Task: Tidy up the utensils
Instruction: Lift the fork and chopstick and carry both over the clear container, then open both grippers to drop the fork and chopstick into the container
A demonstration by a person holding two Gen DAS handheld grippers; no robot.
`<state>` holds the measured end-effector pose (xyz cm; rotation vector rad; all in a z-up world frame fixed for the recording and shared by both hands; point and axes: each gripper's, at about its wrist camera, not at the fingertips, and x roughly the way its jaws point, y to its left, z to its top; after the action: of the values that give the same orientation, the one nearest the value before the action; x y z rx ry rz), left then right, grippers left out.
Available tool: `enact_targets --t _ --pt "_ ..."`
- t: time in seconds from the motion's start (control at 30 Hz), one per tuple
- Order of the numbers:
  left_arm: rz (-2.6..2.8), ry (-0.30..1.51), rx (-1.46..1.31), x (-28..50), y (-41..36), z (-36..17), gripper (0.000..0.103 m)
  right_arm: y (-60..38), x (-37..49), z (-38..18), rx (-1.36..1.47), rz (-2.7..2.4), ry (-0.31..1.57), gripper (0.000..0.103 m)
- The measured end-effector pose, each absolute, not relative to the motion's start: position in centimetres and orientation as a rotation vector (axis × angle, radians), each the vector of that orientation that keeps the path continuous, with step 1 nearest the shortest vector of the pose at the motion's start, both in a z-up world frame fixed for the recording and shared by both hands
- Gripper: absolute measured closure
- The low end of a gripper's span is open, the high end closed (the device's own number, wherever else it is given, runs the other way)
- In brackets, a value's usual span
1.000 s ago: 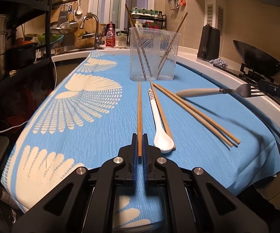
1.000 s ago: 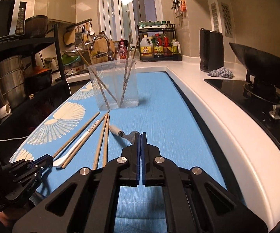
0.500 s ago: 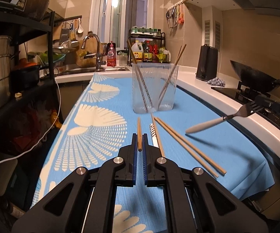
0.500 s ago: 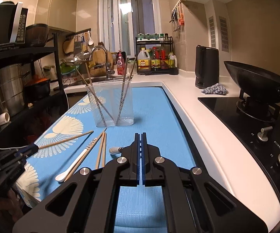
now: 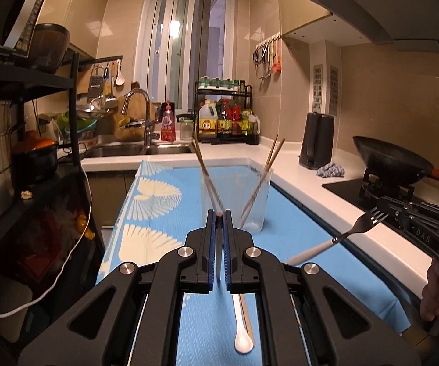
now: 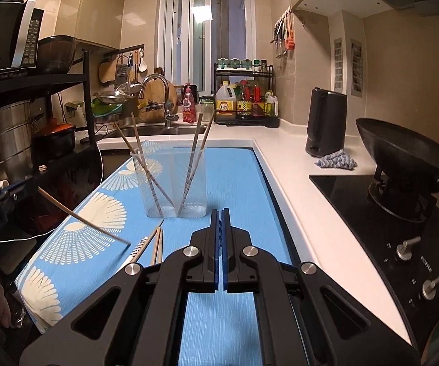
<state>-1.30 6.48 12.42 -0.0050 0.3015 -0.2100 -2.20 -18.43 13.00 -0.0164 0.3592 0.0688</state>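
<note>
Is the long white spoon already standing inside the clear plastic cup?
No, the long white spoon lies flat on the blue cloth, while the clear plastic cup holds only chopsticks.

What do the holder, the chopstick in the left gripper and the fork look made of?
Holder: clear, slightly frosted plastic by the look; chopsticks show through. Chopstick: matte tan, likely wood or bamboo. Fork: shiny metal tines, pale handle, perhaps plastic or ceramic.

You face a narrow kitchen with beige tiled walls. A tall white-framed window (image 6: 204, 27) occupies the far wall above the sink (image 6: 146, 131). A black shelving rack (image 5: 36, 97) stands at left. White tabletop (image 6: 298, 164) runs along the right, under warm, dim lighting.
</note>
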Motion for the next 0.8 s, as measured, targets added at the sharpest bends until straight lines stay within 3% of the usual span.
enact_targets --t 0.8 --pt "-0.325 0.347 -0.069 6.7 6.6 19.6 0.098 -14.3 4.7 20.0 -0.226 0.129 0.371 0.102"
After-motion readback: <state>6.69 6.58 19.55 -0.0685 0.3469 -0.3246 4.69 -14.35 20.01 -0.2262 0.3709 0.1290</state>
